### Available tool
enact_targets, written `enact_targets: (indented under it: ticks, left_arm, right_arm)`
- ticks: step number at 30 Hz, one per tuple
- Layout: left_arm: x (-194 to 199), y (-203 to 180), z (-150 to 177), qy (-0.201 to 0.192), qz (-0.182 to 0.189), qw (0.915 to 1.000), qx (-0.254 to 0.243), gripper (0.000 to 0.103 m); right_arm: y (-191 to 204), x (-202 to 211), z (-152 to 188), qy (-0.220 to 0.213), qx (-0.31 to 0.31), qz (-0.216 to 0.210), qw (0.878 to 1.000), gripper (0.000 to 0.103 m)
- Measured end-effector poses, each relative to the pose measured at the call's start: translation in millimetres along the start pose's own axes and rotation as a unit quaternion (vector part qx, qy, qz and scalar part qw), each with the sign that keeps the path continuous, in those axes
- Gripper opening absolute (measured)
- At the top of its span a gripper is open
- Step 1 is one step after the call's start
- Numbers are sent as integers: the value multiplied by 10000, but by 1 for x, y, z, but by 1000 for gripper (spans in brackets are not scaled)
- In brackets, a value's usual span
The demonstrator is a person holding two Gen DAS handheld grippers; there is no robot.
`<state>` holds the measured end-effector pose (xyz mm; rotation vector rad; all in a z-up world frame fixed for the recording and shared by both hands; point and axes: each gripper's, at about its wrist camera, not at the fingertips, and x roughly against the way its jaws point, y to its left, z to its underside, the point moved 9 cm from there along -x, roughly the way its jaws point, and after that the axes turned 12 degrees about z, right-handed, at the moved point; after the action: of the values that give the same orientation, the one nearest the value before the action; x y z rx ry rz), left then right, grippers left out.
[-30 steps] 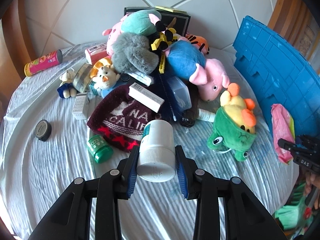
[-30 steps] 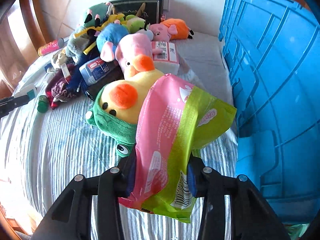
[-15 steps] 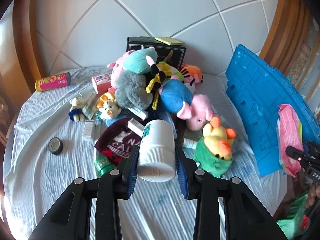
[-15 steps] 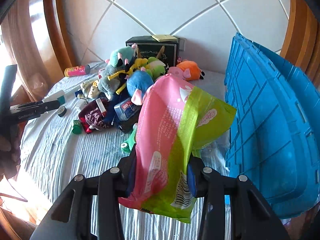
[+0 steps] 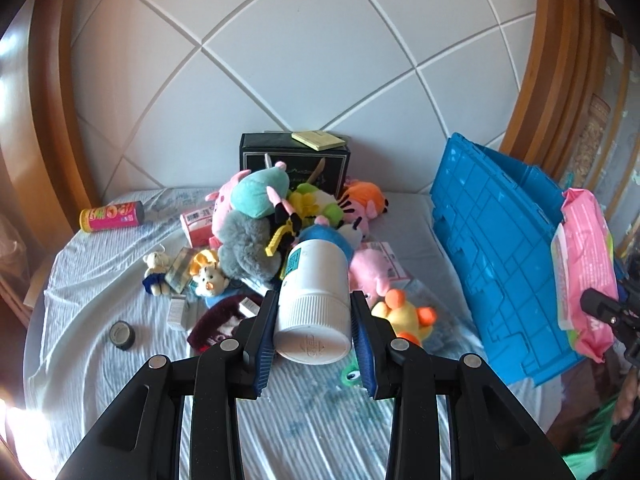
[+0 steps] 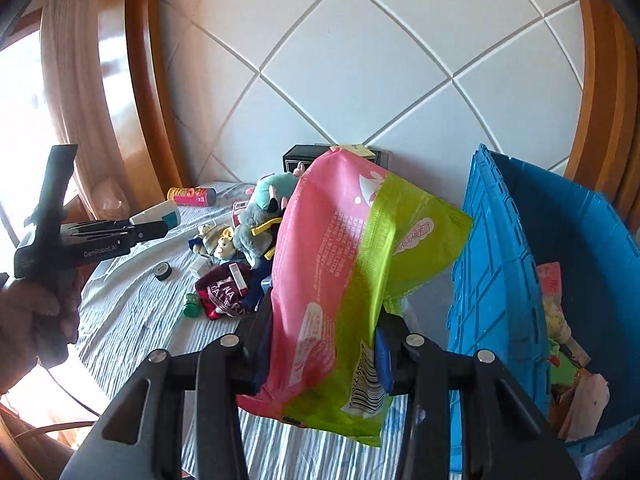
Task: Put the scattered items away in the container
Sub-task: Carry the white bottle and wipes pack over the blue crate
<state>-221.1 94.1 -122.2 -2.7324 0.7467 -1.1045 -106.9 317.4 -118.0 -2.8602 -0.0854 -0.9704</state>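
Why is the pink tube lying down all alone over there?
The pink tube lies on its side on the sheet, apart from the toy pile. It looks scattered, not yet tidied into the blue crate.

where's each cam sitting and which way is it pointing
Left wrist: on the left gripper, looking down its fingers over the white bottle it clamps, toward the toy pile.
Right wrist: on the right gripper, past its pink-green pack; the person's hand shows.
Shared: blue crate, bed.
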Motion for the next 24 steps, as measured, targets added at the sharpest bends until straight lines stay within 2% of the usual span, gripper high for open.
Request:
enact_targets:
  ticks: [10,24]
  left_arm:
    - [-1,-65,-36,-312,182,9990,-277,34]
    - [-36,-193,-87,-482,774,9914,-937,34]
  right_arm:
    - [-51,35,-17,-413,-89,98,9991,40]
    - [-154,64,-24,-704,-429,648,9945,40]
